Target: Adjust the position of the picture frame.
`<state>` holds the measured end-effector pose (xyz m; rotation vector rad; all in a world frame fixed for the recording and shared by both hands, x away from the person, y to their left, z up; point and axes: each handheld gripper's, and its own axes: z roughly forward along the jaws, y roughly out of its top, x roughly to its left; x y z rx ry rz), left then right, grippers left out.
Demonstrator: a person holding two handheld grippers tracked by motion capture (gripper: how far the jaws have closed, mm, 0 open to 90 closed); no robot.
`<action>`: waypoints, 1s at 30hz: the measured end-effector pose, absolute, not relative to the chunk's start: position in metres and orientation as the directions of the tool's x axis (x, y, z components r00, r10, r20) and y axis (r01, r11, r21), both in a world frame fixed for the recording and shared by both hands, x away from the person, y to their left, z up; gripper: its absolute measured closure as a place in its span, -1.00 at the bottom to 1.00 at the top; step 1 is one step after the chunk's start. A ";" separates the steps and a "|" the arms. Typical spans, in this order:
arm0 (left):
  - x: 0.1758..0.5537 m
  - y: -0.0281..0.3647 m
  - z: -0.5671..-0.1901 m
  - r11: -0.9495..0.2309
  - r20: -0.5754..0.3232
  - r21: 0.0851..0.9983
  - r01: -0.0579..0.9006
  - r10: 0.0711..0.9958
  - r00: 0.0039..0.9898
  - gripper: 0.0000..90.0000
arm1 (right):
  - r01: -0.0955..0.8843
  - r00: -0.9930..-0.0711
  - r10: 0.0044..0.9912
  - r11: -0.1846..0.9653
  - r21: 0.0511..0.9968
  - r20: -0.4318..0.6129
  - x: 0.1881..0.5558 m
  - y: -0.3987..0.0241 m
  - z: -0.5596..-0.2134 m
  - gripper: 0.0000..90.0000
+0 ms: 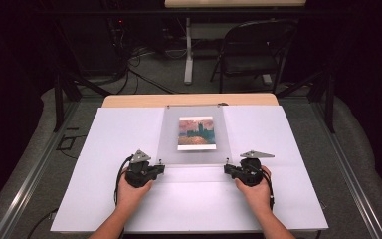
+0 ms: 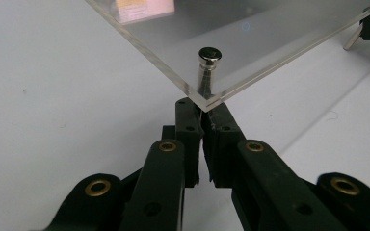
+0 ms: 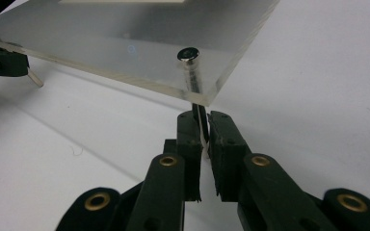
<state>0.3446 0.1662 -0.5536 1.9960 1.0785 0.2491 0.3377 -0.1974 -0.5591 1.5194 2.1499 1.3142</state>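
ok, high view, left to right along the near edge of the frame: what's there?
Left hand → left black tongs, shut on a small metal standoff pin → near edge of the clear acrylic picture frame → right black tongs, shut on the other metal pin → right hand.

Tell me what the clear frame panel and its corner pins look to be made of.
The clear panel: probably acrylic, possibly glass; see-through, glossy, with a thick polished edge showing layered sheets. The corner pin: metal by its look, a shiny silver finish with bright reflections on its round cap.
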 end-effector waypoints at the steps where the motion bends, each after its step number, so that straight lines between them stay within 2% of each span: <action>1: 0.345 0.167 -0.554 -0.284 -0.202 0.749 0.599 0.763 0.614 0.89 | 0.660 -0.450 0.837 0.076 0.748 0.311 0.338 -0.197 -0.559 0.86; 13: 0.345 0.169 -0.556 -0.248 -0.239 0.749 0.614 0.763 0.600 0.85 | 0.655 -0.447 0.839 0.070 0.752 0.311 0.336 -0.197 -0.561 0.85; 15: 0.343 0.171 -0.555 -0.234 -0.245 0.756 0.611 0.764 0.597 0.68 | 0.651 -0.451 0.837 0.071 0.756 0.310 0.334 -0.198 -0.559 0.66; 16: 0.343 0.171 -0.555 -0.234 -0.245 0.756 0.611 0.764 0.597 0.60 | 0.651 -0.451 0.837 0.071 0.756 0.310 0.334 -0.198 -0.559 0.66; 17: 0.341 0.172 -0.554 -0.230 -0.250 0.757 0.612 0.763 0.596 0.49 | 0.644 -0.458 0.833 0.069 0.762 0.311 0.332 -0.198 -0.559 0.47; 18: 0.340 0.172 -0.554 -0.229 -0.249 0.758 0.611 0.764 0.595 0.39 | 0.644 -0.458 0.833 0.069 0.762 0.311 0.332 -0.198 -0.559 0.47; 19: 0.336 0.172 -0.552 -0.232 -0.245 0.760 0.607 0.763 0.599 0.30 | 0.630 -0.466 0.834 0.080 0.772 0.294 0.330 -0.198 -0.559 0.33; 22: 0.331 0.174 -0.550 -0.246 -0.235 0.760 0.601 0.759 0.608 0.05 | 0.628 -0.473 0.836 0.098 0.772 0.279 0.326 -0.200 -0.558 0.22; 25: 0.327 0.176 -0.546 -0.240 -0.233 0.772 0.589 0.756 0.612 -0.08 | 0.620 -0.485 0.839 0.130 0.774 0.247 0.320 -0.200 -0.553 0.11; 30: 0.320 0.180 -0.541 -0.244 -0.228 0.776 0.582 0.752 0.619 -0.15 | 0.588 -0.514 0.839 0.193 0.786 0.179 0.309 -0.196 -0.544 0.03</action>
